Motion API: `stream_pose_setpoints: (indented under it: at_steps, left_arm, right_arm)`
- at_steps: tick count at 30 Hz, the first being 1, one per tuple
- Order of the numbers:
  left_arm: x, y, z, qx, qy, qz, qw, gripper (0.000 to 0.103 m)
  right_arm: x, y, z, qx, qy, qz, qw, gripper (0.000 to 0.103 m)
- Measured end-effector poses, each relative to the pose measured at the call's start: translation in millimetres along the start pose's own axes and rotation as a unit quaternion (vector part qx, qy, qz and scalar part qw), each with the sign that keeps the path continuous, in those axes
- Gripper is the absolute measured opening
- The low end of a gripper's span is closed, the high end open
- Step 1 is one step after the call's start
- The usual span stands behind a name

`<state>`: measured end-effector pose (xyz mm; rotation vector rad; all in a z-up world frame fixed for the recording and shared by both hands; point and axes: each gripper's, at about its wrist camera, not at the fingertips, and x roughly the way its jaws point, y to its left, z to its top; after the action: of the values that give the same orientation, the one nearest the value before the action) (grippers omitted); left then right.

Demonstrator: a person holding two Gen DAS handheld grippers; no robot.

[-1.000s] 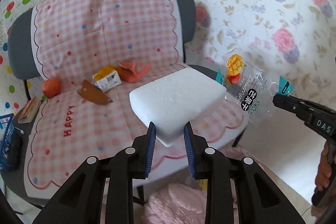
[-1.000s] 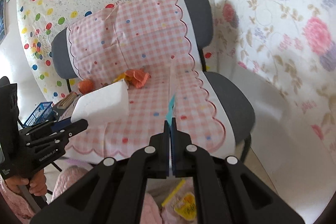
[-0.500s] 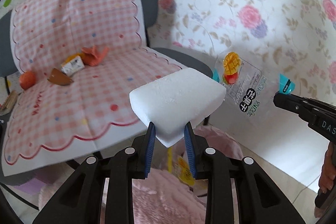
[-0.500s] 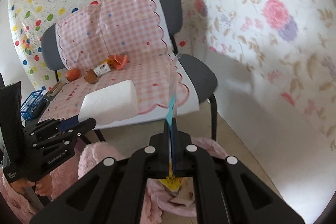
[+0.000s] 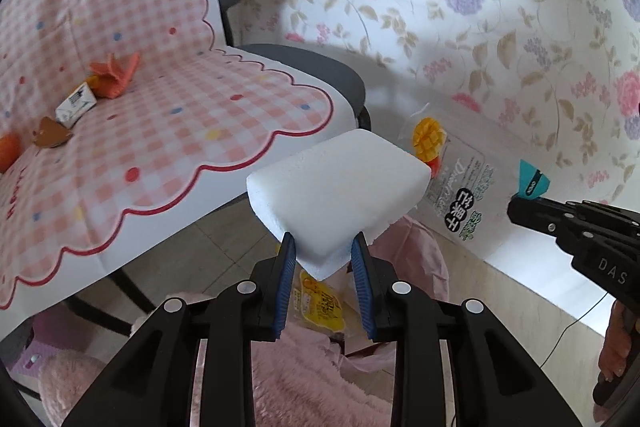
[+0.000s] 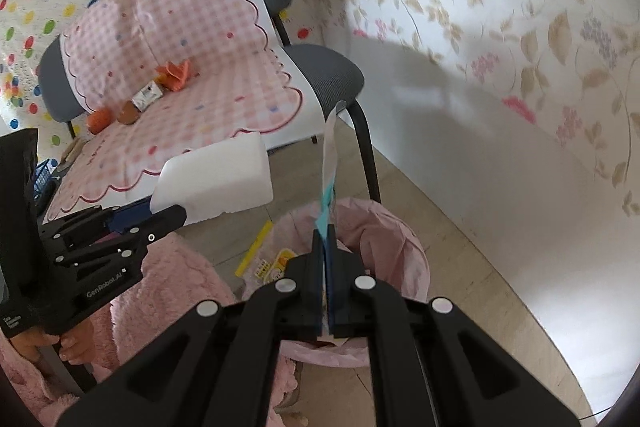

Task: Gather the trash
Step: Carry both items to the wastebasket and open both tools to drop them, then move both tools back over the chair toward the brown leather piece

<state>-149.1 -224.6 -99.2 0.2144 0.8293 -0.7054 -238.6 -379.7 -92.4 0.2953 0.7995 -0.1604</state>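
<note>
My left gripper (image 5: pixel 323 247) is shut on a corner of a white foam block (image 5: pixel 336 187), which it holds over the floor beside the chair. To its right, my right gripper (image 5: pixel 516 207) is shut on the teal corner of a clear snack wrapper (image 5: pixel 460 187) with a mango picture. In the right wrist view the right gripper (image 6: pixel 325 231) holds the wrapper (image 6: pixel 330 155) edge-on, just above a bin with a pink liner (image 6: pixel 384 239). The foam block (image 6: pixel 216 183) and left gripper (image 6: pixel 168 215) hang left of that bin. A yellow packet (image 6: pixel 268 267) lies inside the bin.
A grey chair under a pink checked cloth (image 5: pixel 180 115) carries orange peel (image 5: pixel 114 75), a small carton (image 5: pixel 76 105), a brown scrap (image 5: pixel 52 137) and an orange fruit (image 5: pixel 8 151). A fluffy pink rug (image 6: pixel 172 287) lies left of the bin. The flowered wall (image 6: pixel 520 47) is close on the right.
Both grippers have swung right and down, from over the chair seat to the pink-lined bin on the floor. Each keeps its hold: foam block left, wrapper right.
</note>
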Motion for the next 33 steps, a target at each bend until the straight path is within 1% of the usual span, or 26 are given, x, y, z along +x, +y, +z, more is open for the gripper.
stream_pose_setpoints:
  at_steps: [5, 7, 9, 10, 11, 12, 13, 17, 18, 19, 20, 21, 23, 28, 33]
  left_arm:
    - [12, -3, 7, 0.005, -0.003, -0.007, 1.0000, 0.031]
    - [17, -3, 9, 0.002, 0.002, -0.006, 1.0000, 0.035]
    - [22, -3, 12, 0.002, 0.004, -0.014, 0.9999, 0.039]
    - [25, -3, 13, 0.002, 0.006, -0.016, 0.9998, 0.045]
    - [28, -3, 14, 0.002, 0.008, -0.021, 0.9997, 0.048]
    - [33, -1, 14, 0.001, 0.014, -0.033, 0.9993, 0.054]
    - [37, 0, 14, -0.002, 0.021, -0.039, 0.9990, 0.056]
    - [41, 6, 12, -0.011, 0.029, -0.040, 0.9987, 0.056]
    - [39, 9, 12, -0.015, 0.028, -0.037, 0.9988, 0.056]
    - [35, 13, 13, -0.019, 0.024, -0.035, 0.9989, 0.056]
    - [32, 15, 14, -0.021, 0.020, -0.031, 0.9991, 0.057]
    - [25, 19, 15, -0.023, 0.013, -0.021, 0.9994, 0.058]
    - [16, 25, 18, -0.029, 0.002, -0.008, 0.9995, 0.060]
    - [-11, 43, 22, -0.050, -0.023, 0.017, 0.9984, 0.061]
    - [-32, 59, 22, -0.068, -0.036, 0.029, 0.9966, 0.061]
  right_arm:
    - [11, -2, 3, -0.007, 0.000, -0.007, 1.000, 0.001]
    - [15, -3, 4, -0.007, 0.002, -0.008, 1.000, 0.001]
    - [18, -6, 6, -0.004, 0.004, -0.003, 1.000, 0.001]
    - [20, -7, 7, -0.004, 0.003, -0.003, 1.000, 0.001]
    - [23, -8, 8, -0.005, 0.002, -0.005, 1.000, 0.001]
    - [26, -9, 8, -0.005, 0.003, -0.007, 1.000, 0.001]
    - [30, -11, 8, -0.002, 0.005, -0.007, 1.000, 0.001]
    - [45, -17, 5, 0.010, 0.024, -0.005, 1.000, 0.004]
    - [48, -18, 4, 0.009, 0.029, -0.006, 1.000, 0.009]
    - [49, -18, 4, 0.010, 0.033, -0.007, 0.999, 0.016]
    - [49, -18, 4, 0.010, 0.034, -0.006, 0.999, 0.020]
    - [48, -17, 4, 0.009, 0.033, -0.007, 0.999, 0.027]
    - [45, -17, 7, 0.005, 0.027, -0.010, 1.000, 0.028]
    - [24, -14, 22, 0.012, -0.007, -0.006, 1.000, 0.028]
    - [4, 2, 37, 0.004, -0.037, 0.010, 0.999, 0.028]
